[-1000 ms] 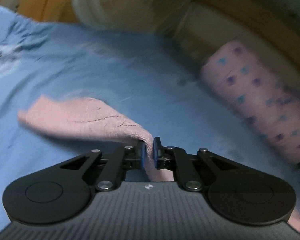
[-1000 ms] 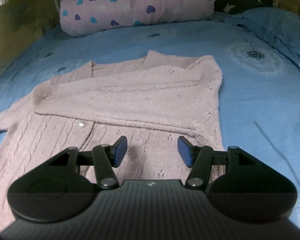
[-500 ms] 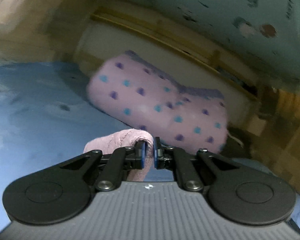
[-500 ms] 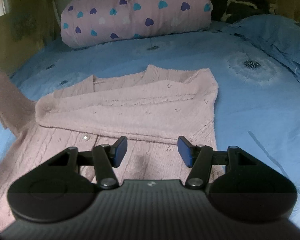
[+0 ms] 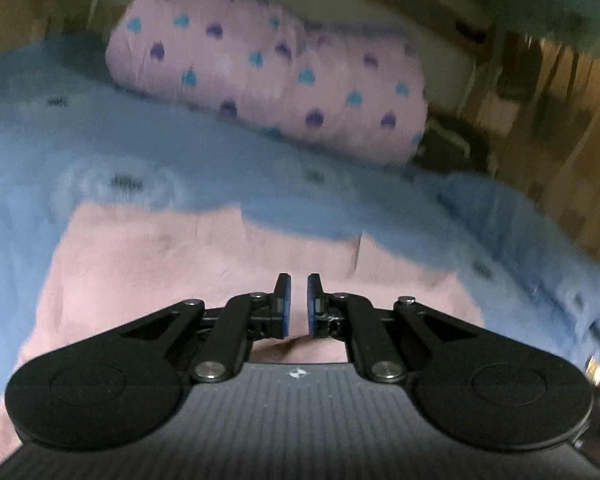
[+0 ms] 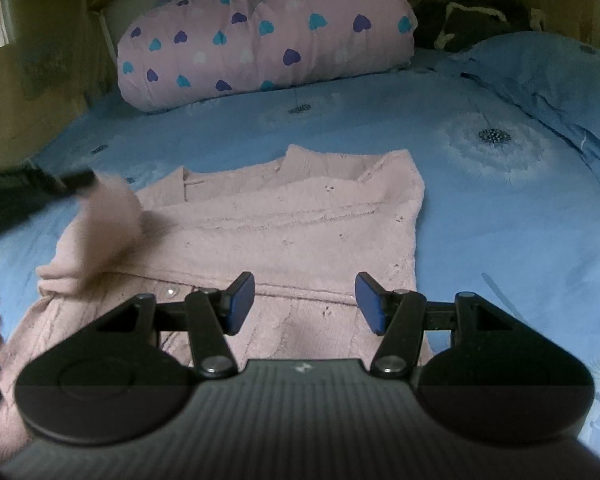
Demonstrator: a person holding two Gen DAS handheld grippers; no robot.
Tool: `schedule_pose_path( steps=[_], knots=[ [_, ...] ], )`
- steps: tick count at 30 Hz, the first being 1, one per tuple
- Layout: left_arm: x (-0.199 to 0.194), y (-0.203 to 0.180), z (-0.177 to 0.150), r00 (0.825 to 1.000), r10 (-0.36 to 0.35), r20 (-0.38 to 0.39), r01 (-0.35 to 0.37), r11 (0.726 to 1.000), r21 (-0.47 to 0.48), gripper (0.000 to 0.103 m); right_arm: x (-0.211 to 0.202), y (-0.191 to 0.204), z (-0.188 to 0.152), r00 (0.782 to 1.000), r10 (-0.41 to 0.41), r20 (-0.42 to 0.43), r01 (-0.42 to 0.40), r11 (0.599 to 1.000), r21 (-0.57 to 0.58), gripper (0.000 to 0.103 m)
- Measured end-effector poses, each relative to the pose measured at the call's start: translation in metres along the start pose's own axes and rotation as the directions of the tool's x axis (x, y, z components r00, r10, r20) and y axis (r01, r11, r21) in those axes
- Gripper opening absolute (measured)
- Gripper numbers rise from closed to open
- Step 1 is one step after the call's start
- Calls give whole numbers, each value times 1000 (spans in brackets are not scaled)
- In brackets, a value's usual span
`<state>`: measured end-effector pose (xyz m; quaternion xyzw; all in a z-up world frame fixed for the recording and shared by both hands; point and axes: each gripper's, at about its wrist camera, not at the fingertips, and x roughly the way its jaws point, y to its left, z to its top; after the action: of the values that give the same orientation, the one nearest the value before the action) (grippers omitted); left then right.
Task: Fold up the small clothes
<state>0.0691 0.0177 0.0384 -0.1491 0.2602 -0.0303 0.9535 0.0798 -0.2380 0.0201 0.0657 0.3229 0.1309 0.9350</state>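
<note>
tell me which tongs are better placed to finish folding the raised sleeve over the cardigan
Left: the left tongs look shut on the lifted sleeve, holding it above the cardigan. The right tongs are open and hold nothing.

Pink knit cardigan (image 6: 284, 240) is lying flat ahead of and beneath the right jaws, one sleeve folded across its chest. Its other sleeve (image 6: 108, 224) is hanging lifted at far left, motion-blurred.

Both grippers, left (image 5: 298, 305) and right (image 6: 304, 303), had matte black linkage arms, silver pivot screws, blue pads (image 6: 241, 302), round black discs and a ribbed grey body with a small white logo.
</note>
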Motion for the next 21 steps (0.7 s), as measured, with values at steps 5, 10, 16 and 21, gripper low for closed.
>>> schedule_pose_path(
  steps=[5, 10, 16, 21],
  knots=[
    [18, 3, -20, 993, 73, -90, -65, 994, 91, 11, 3, 1, 0, 1000, -9, -16, 9, 1000, -3, 58],
    [11, 7, -14, 984, 102, -143, -81, 986, 145, 12, 6, 2, -3, 998, -46, -31, 46, 999, -29, 58],
    [-23, 17, -4, 966, 219, -140, -186, 958, 218, 62, 7, 5, -5, 999, -39, -37, 37, 999, -37, 58],
    [-43, 38, 8, 953, 265, -147, -235, 953, 190, 68, 10, 10, -8, 998, -34, -44, 31, 998, -59, 58]
  ],
)
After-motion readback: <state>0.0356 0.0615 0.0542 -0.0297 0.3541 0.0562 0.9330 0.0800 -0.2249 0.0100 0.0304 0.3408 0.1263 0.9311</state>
